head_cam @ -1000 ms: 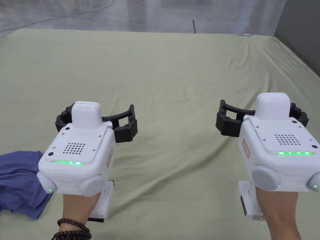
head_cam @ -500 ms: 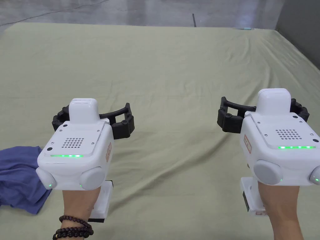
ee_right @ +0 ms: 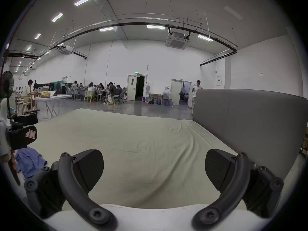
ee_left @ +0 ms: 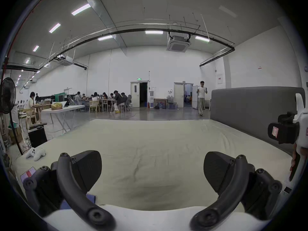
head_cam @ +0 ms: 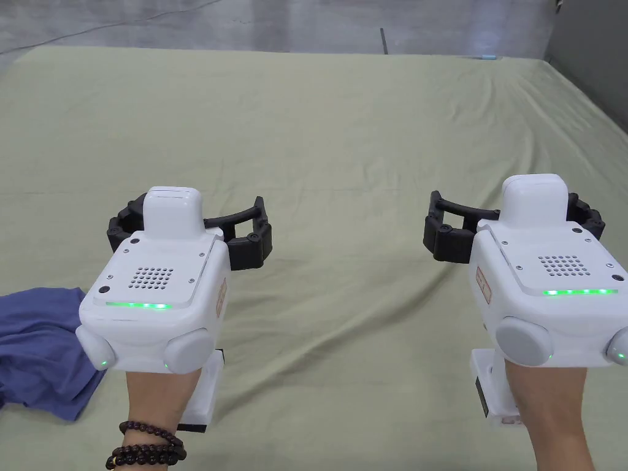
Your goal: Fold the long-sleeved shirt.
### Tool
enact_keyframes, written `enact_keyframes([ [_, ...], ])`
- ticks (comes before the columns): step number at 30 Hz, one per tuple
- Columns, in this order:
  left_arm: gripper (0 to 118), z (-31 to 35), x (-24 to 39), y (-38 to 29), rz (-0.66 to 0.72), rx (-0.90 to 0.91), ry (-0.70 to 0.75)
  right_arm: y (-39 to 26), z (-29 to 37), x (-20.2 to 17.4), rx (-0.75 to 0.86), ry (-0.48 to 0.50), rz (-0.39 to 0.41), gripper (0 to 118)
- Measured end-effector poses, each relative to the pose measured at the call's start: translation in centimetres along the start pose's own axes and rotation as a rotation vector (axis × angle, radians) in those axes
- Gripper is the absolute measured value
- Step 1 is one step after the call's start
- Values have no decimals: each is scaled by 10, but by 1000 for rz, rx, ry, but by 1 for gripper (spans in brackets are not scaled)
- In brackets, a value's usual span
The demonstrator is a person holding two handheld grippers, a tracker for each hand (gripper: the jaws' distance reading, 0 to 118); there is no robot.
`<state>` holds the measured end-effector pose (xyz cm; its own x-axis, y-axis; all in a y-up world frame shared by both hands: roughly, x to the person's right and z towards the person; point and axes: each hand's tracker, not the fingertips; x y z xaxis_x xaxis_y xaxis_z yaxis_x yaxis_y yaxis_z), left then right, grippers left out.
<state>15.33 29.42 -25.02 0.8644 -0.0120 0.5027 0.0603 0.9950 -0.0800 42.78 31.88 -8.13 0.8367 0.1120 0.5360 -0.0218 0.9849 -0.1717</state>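
A crumpled blue shirt (head_cam: 40, 352) lies at the left edge of the pale green bed sheet (head_cam: 343, 153); it also appears low on the left in the right gripper view (ee_right: 30, 162). My left gripper (head_cam: 190, 228) hovers over the sheet just right of the shirt, jaws wide apart and nothing between them (ee_left: 152, 173). My right gripper (head_cam: 512, 224) is held level with it farther right, also open and empty (ee_right: 154, 171). Neither touches the shirt.
A grey padded headboard (ee_right: 250, 118) runs along the bed's right side. A white game controller (ee_left: 35, 153) and a small card (ee_left: 27, 173) lie near the bed's left edge. Beyond the bed are a standing fan (ee_left: 7, 96), tables, seated people and a person walking (ee_left: 201, 98).
Both grippers stay open and almost still; the left one has drifted slightly right. The head camera shifted a little.
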Motion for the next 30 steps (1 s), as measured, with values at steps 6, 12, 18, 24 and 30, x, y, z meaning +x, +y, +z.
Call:
enact_keyframes([
  [6, 118, -2, 2, 0, 0, -10, -6, 2, 0, 0, 5, 2, -13, 118],
  [12, 118, -1, 4, 1, -6, -12, -12, 2, 0, -1, 3, 6, 0, 118],
  [18, 118, -1, 5, 3, -10, -8, -19, 3, 1, -2, 8, 9, -1, 118],
  [24, 118, 0, 5, 3, -21, -7, -15, 3, 2, -2, 11, 10, -1, 118],
  [30, 118, 0, 5, 1, -15, -10, -16, 2, 2, -2, 11, 8, -6, 118],
])
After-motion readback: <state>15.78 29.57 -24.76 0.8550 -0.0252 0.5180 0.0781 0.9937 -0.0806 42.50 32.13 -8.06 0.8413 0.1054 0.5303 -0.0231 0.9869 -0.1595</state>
